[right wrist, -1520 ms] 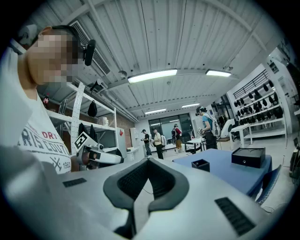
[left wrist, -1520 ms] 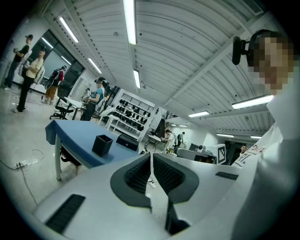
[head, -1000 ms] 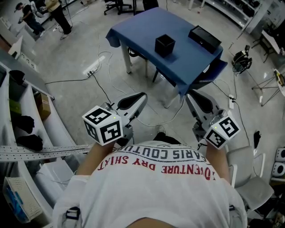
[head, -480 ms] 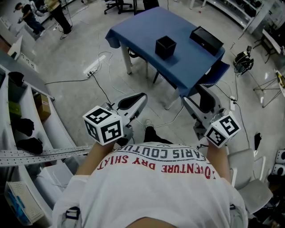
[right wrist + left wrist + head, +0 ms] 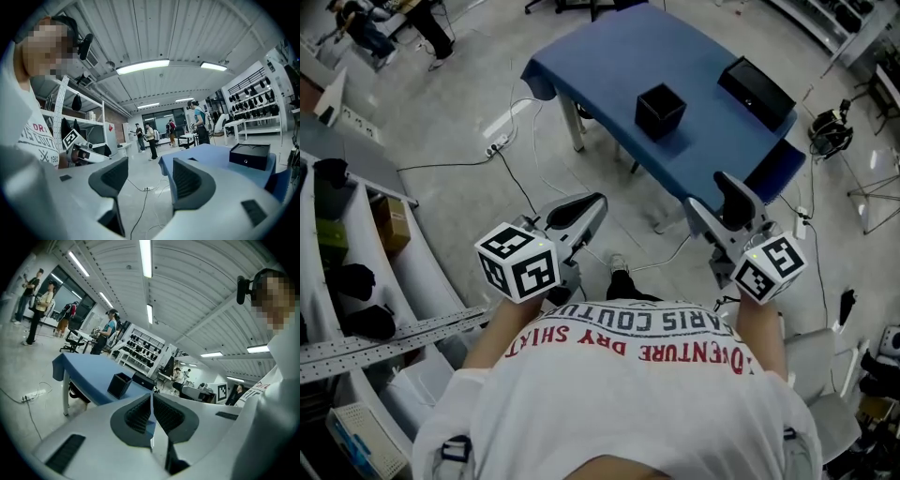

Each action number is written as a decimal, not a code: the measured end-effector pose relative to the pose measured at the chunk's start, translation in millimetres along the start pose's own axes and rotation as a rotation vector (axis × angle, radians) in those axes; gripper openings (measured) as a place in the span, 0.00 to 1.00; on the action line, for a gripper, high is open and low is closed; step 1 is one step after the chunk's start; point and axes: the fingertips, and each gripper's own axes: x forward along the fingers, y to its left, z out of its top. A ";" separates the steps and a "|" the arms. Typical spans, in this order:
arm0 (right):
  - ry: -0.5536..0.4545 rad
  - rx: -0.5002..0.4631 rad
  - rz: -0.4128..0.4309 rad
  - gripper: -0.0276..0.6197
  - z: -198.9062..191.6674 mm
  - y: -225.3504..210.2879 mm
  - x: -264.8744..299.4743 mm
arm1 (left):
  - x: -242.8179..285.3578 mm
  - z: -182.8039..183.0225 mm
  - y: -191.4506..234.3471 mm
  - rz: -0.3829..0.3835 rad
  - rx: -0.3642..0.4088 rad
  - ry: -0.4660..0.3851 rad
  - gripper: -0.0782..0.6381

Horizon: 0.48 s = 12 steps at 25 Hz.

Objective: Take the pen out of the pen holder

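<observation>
The black square pen holder (image 5: 661,111) stands upright on the blue table (image 5: 609,66), well ahead of both grippers; it also shows in the left gripper view (image 5: 119,385). No pen shows in any view. My left gripper (image 5: 598,200) is held over the floor short of the table, its jaws shut with nothing between them (image 5: 151,401). My right gripper (image 5: 719,199) is level with it near the table's near corner, jaws open and empty (image 5: 150,176).
A flat black box (image 5: 757,92) lies on the table's right end (image 5: 249,155). A blue chair (image 5: 778,169) is tucked under that end. A power strip (image 5: 499,142) and cables lie on the floor. Shelving (image 5: 356,272) runs along the left. People stand far off (image 5: 106,331).
The right gripper's jaws went from shut to open. Both grippers have come closer to the blue table. The left gripper stays shut.
</observation>
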 end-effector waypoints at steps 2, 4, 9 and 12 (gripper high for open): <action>0.008 0.009 0.001 0.48 -1.3 -16.5 15.6 | 14.3 6.8 13.3 0.007 -0.006 0.016 0.16; 0.014 0.022 0.004 0.48 -3.0 -32.5 29.7 | 29.7 15.0 24.9 0.014 -0.006 0.028 0.16; 0.045 0.002 0.021 0.48 -7.1 -61.9 57.0 | 65.5 35.3 45.9 0.014 -0.003 0.054 0.16; 0.047 -0.008 0.016 0.48 -7.7 -80.4 71.2 | 83.3 45.4 58.6 0.016 0.013 0.072 0.16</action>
